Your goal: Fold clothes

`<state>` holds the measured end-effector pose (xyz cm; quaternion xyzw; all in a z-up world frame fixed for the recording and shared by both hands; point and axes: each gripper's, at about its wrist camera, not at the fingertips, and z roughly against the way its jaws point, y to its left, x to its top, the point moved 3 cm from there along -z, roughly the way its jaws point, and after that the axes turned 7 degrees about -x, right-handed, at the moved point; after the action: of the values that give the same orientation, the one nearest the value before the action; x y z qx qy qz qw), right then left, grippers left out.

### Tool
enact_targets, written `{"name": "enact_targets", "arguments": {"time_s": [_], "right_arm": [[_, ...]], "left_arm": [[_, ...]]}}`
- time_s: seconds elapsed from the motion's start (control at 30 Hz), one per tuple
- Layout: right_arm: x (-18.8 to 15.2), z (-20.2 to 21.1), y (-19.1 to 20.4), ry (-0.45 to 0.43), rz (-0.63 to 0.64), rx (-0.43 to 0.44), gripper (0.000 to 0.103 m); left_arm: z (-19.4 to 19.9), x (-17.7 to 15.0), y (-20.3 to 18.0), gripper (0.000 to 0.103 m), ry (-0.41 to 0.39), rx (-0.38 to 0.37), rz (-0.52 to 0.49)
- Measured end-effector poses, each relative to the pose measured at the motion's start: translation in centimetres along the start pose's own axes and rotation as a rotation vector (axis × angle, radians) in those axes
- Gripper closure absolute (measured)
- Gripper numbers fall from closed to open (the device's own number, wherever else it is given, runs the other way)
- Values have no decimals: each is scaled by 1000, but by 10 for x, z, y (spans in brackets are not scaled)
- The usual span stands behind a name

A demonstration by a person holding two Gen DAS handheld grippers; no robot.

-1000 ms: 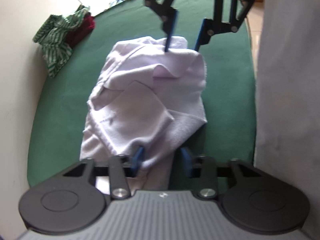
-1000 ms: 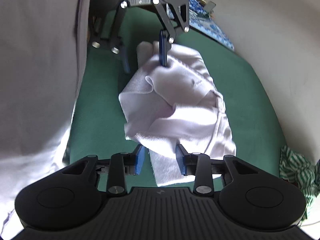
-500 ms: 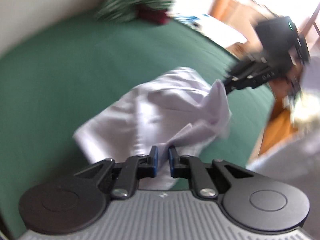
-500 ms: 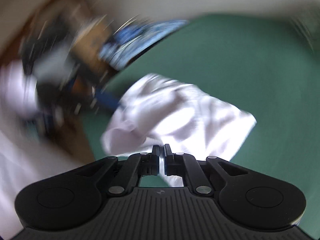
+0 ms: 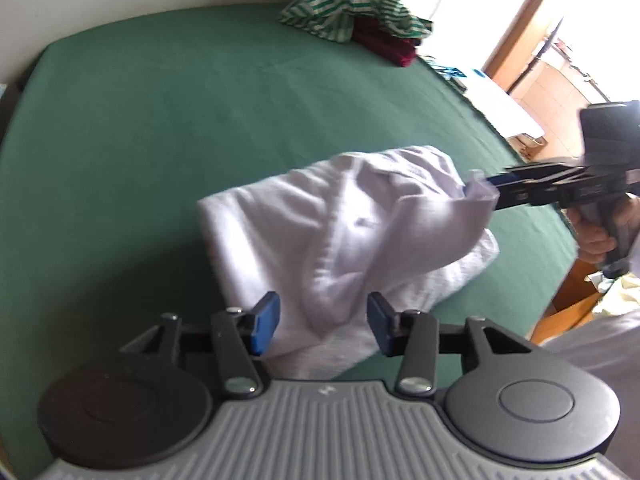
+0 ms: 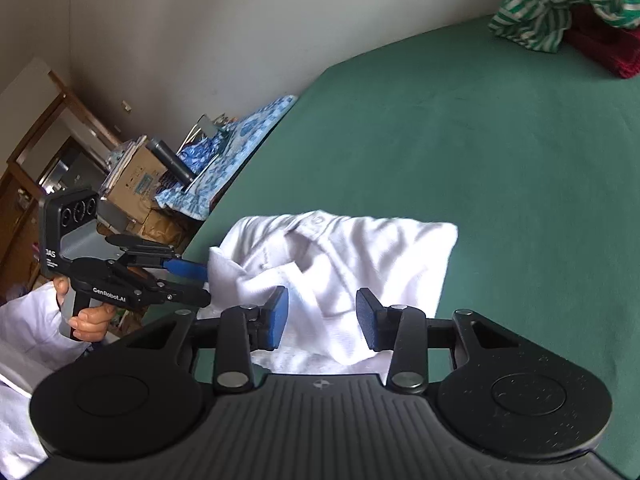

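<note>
A white garment [image 5: 340, 232] lies bunched in a fold on the green bed [image 5: 160, 140]. My left gripper [image 5: 323, 326] points down at its near end. Its jaws are opening, with a ridge of cloth between the blue pads [image 5: 266, 322] but not pressed. From the opposite end my right gripper [image 6: 322, 316] faces the white garment [image 6: 344, 264]. Its jaws are opening too, and cloth lies loose between them. Each view shows the other gripper at the garment's far corner: the right gripper [image 5: 494, 190] and the left gripper [image 6: 202, 284], each held by a hand.
A green-and-white striped garment [image 5: 352, 4] and a dark red one [image 5: 384, 46] are piled at the bed's far corner by the wall. Beside the bed stand a cardboard box [image 6: 136, 178] and a blue patterned cloth [image 6: 240, 140]. A person in white stands close by.
Both grippers closed on the garment's ends, rolled over with it, and their jaws have now parted. The garment lies turned on the bed in a tighter fold.
</note>
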<state>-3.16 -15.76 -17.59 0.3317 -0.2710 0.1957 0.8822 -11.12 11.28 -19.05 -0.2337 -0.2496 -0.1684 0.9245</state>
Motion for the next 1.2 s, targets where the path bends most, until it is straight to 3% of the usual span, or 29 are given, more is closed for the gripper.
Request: {"name": "enact_targets", "arguments": {"time_s": [0.1,0.23,0.27,0.33,0.4,0.53,0.63,0.7,0.77,0.83,0.9,0.93,1.03,1.1,1.2], "right_arm": [[-1,-10,4,2,92,-30,65],[2,-16,10,40,208,-35,71],[1,-16,11,56,232,-36,79],[1,-13,11,80,258,-41,96],[0,-8,9,76,248,-45,98],[-1,1,5,53,195,-27,99],[-4,2,3,74,179,-24,99],[-8,-5,7,119,214,-55,97],[-11,-7,11,145,255,-88,84],[-8,4,16,110,254,-80,84],[0,15,21,37,234,-70,80],[2,18,24,13,227,-60,75],[9,19,37,-38,215,-16,65],[5,8,48,-29,264,-22,65],[-11,-20,67,8,407,-118,65]], "left_arm": [[-11,3,-22,47,-2,58,-132],[-27,2,-47,46,33,82,-288],[-28,1,-49,48,44,77,-296],[-29,-2,-46,56,64,66,-290],[-26,-3,-42,79,73,53,-273],[-3,0,-29,91,20,34,-193],[-7,-5,-25,92,42,47,-181],[-14,-12,-27,90,77,70,-208],[-11,-15,-34,87,87,86,-259],[-1,-13,-38,74,79,69,-281],[11,-8,-41,49,57,60,-297],[14,-5,-44,45,40,55,-302],[17,6,-55,43,-5,16,-308],[5,9,-66,43,12,-2,-320],[-25,4,-78,44,67,76,-376]]}}
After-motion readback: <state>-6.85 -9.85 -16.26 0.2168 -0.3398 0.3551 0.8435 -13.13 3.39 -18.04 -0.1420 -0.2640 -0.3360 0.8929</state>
